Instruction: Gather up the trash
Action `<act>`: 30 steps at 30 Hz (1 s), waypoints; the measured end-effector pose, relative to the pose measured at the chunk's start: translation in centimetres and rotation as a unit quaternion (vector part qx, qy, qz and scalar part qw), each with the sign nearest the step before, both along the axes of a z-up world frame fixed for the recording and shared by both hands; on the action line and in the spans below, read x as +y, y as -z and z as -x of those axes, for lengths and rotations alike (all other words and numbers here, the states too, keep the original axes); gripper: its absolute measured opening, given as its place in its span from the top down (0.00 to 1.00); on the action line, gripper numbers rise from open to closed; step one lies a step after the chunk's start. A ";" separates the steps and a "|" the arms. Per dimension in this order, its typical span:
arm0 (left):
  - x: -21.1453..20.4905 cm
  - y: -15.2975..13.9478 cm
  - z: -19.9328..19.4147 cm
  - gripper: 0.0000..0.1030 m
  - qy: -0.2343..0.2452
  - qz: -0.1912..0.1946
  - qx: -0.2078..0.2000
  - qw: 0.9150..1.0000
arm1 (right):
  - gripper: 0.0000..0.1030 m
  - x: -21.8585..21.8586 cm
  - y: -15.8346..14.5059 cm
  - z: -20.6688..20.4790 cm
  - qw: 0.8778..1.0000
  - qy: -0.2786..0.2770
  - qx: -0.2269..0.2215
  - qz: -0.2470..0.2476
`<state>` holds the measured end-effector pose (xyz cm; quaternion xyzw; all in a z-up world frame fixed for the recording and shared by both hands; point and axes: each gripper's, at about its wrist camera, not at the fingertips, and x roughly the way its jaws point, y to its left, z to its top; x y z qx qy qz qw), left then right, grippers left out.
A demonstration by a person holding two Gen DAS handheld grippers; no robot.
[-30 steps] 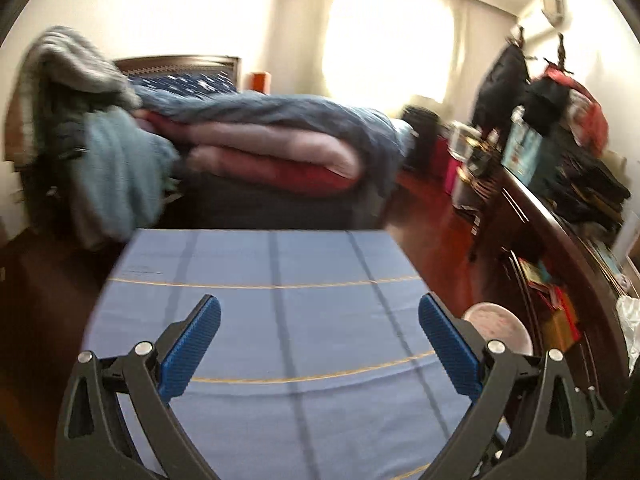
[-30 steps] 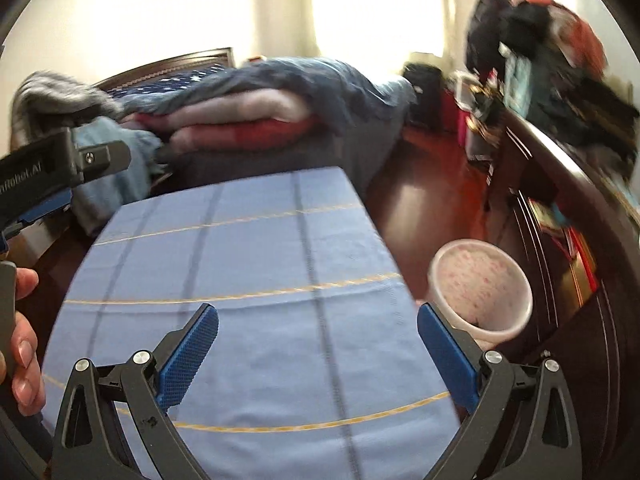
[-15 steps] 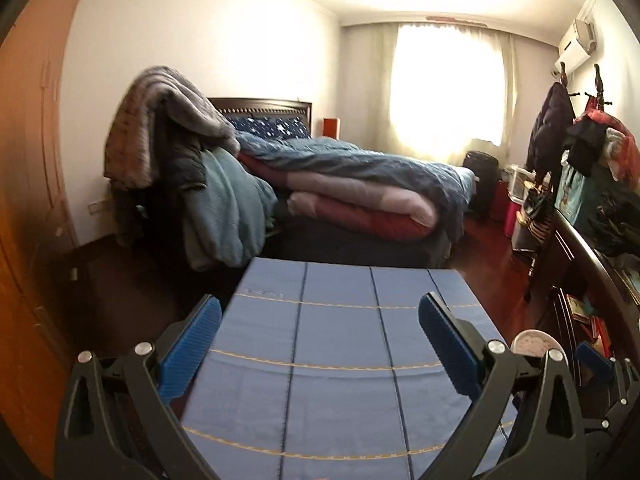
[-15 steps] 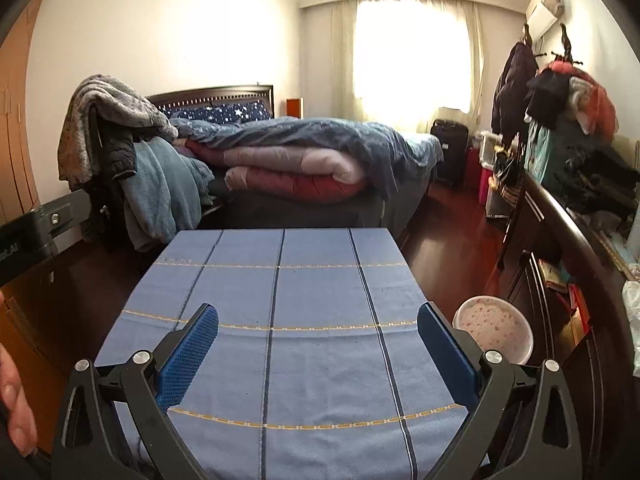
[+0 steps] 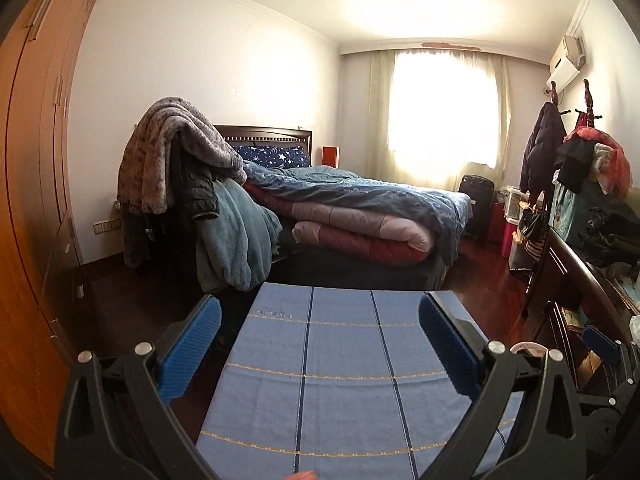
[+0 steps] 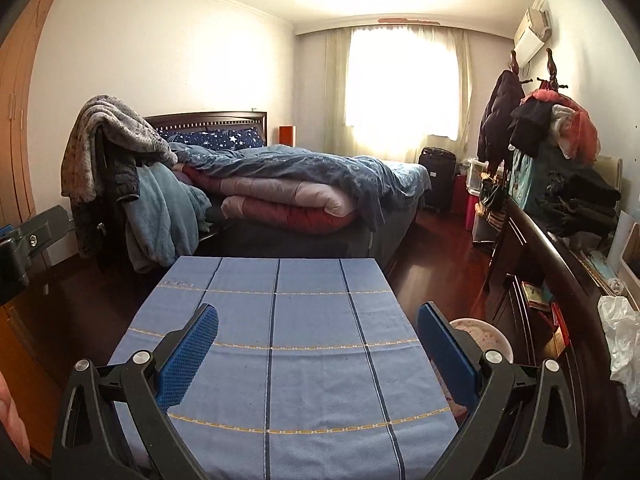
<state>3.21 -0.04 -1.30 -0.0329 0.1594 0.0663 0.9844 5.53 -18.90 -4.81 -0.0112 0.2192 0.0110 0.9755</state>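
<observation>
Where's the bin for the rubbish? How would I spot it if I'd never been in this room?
Find the table with the blue striped cloth. Look down at the floor by its right side, between the table and the long dark sideboard. The bin is the round pale pink tub with little speckles, the only light, round thing standing there.

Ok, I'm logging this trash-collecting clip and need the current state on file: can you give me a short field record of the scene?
setting: bedroom
left gripper: open, empty, above the cloth
right gripper: open, empty, above the cloth
work surface: blue checked cloth with yellow stitched lines, nothing lying on it
bin: pale pink speckled round bin on the floor right of the cloth
possible trash: crumpled white plastic bag on the dark wooden sideboard
background: bed with folded red and pink quilt
</observation>
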 end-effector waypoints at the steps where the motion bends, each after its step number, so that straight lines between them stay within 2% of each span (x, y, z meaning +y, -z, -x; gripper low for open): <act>1: 0.0 -0.1 0.3 0.03 0.002 0.000 -0.003 1.000 | 0.04 0.0 -0.1 0.1 1.000 0.001 -0.002 0.000; 16: 1.4 -1.8 3.3 0.03 -0.017 0.001 -0.038 0.999 | 0.04 -0.3 -2.5 3.0 0.998 0.031 -0.063 0.006; 30: 2.0 -2.9 5.3 0.03 -0.021 0.004 -0.064 0.998 | 0.04 0.1 -3.4 4.6 0.996 0.030 -0.081 0.008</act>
